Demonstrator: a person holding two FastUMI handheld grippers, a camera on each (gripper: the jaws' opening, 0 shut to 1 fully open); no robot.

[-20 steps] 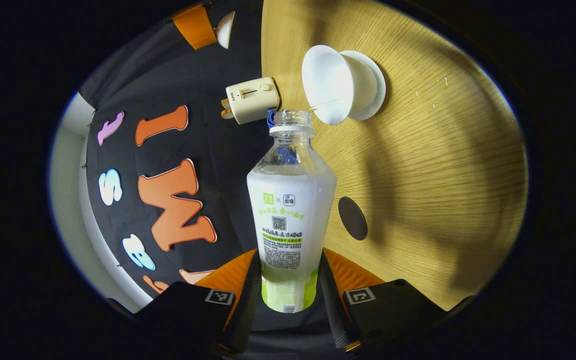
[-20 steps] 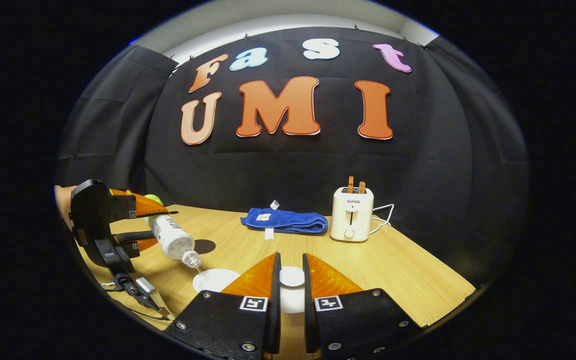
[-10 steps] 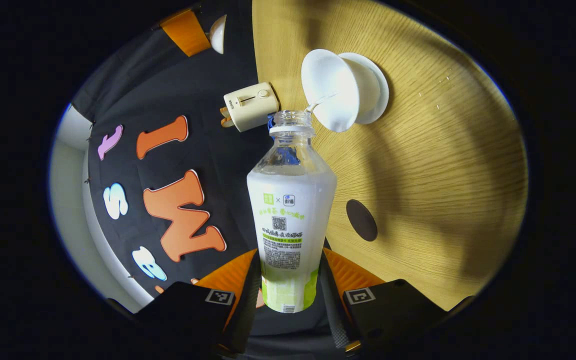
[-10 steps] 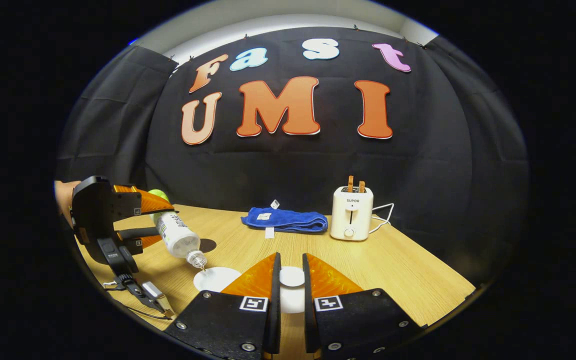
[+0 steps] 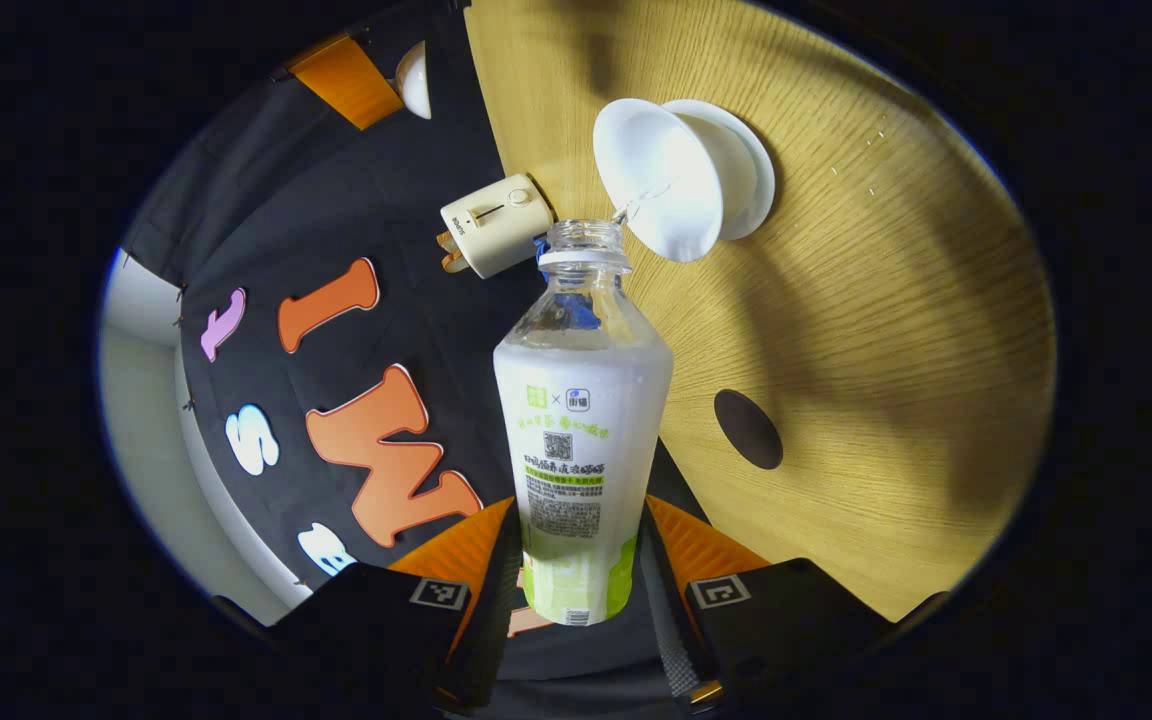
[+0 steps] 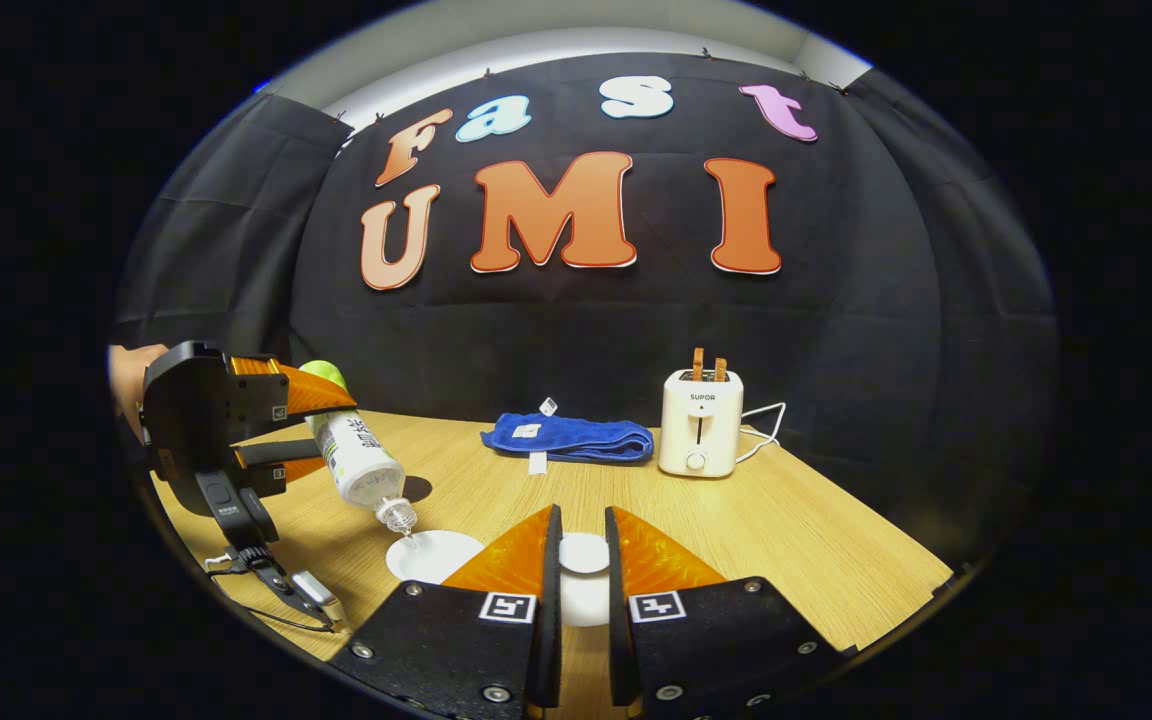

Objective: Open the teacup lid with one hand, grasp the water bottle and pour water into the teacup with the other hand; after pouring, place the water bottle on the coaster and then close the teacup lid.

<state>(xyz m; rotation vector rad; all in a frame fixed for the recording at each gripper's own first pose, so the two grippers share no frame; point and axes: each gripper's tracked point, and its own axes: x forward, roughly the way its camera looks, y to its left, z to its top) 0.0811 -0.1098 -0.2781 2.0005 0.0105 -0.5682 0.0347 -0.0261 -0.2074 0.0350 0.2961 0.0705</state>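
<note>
Because the water has to land in a small opening, the left gripper (image 5: pixel 581 600) keeps the water bottle (image 5: pixel 581 440) pinched low on its body, one finger pressed to each side of the label, so the open neck is free to reach out ahead. In the left gripper view the mouth sits just beside the rim of the white teacup (image 5: pixel 661 190), and a thin stream bridges the short gap between them (the pour looks to be under way, not finished). The cup stands on its white saucer (image 5: pixel 751 175), which would catch any drip at the rim. Nearer the gripper on the wooden table (image 5: pixel 886 330) lies the dark round coaster (image 5: pixel 748 429), bare and well apart from the cup, presumably waiting as the bottle's landing spot.

From the right gripper view, the right gripper (image 6: pixel 578 575) has its fingers drawn close on the white teacup lid (image 6: pixel 584 553), held lifted off to the side of the cup so the opening stays clear for pouring; whether both fingers truly press it I cannot tell, though they flank it tightly. To its left the left gripper (image 6: pixel 281 430) tilts the water bottle (image 6: pixel 361 470) neck-down over the teacup (image 6: pixel 431 555), with a hand (image 6: pixel 126 375) behind it. Farther back sit a folded blue towel (image 6: pixel 571 440) and a cream toaster (image 6: pixel 701 425), both out of the working area, near the booth wall.
</note>
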